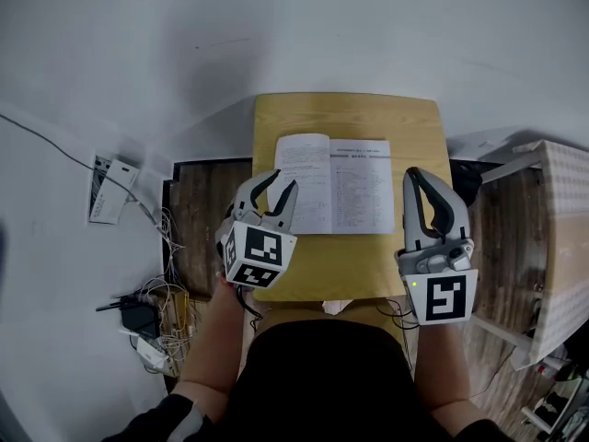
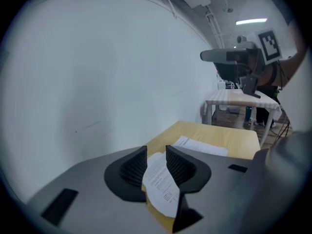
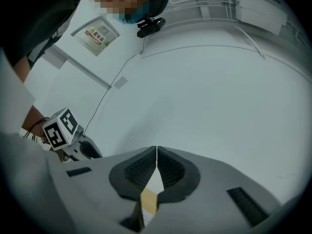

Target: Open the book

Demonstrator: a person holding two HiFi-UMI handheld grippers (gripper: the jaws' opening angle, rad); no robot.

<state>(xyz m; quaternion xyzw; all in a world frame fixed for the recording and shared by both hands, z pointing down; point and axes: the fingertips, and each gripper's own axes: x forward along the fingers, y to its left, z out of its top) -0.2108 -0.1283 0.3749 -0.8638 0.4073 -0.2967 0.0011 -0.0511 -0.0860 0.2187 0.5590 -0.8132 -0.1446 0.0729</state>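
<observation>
**Book laid open on the table, left claw parted at its near corner**

The left claw (image 1: 282,183) is held slightly parted, and nothing is gripped by it. In the left gripper view a printed page of the book (image 2: 164,185) is seen through the narrow gap between the jaws, which are not closed on it. In the head view this claw is placed over the near left corner of the book (image 1: 336,184).

The right claw (image 1: 412,174) is pressed fully together with its tips touching, and nothing is held in it. It is kept just beside the book's right edge, over the table (image 1: 350,113).

The book is spread flat, with both printed pages facing up, at the middle of the yellow wooden table. A second, pale-topped table (image 1: 561,210) is seen to the right, and a tangle of cables (image 1: 156,311) is seen on the floor to the left.
</observation>
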